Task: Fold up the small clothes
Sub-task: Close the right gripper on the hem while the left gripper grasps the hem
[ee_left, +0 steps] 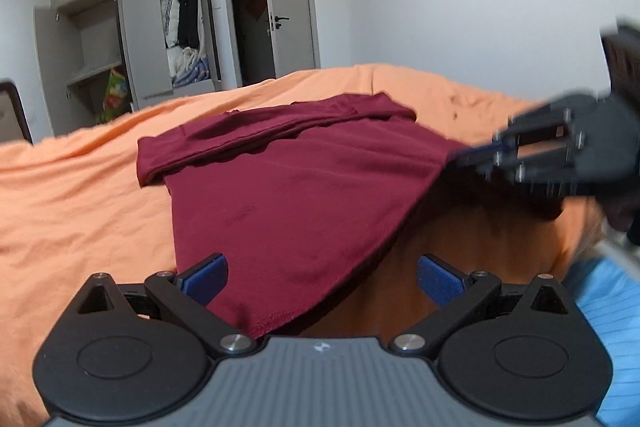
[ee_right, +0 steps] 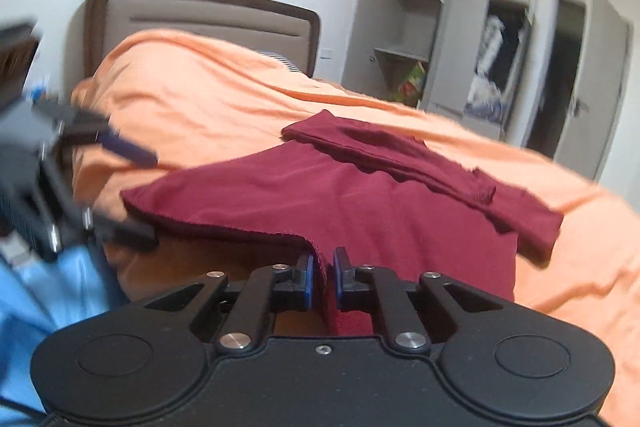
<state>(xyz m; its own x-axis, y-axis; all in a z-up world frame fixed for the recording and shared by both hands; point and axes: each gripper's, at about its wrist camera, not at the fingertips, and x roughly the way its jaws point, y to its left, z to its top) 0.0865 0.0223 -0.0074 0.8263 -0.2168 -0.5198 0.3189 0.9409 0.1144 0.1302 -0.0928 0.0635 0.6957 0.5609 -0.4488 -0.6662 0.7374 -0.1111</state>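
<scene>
Your right gripper (ee_right: pixel 324 277) pinches the hem corner of the dark red cotton T-shirt (ee_right: pixel 360 195), lifting it off the orange bedspread (ee_right: pixel 192 95). Your left gripper (ee_left: pixel 322 277) gapes wide, hem lying between its blue pads. Farther off, the sleeves lie folded across the shirt.
</scene>
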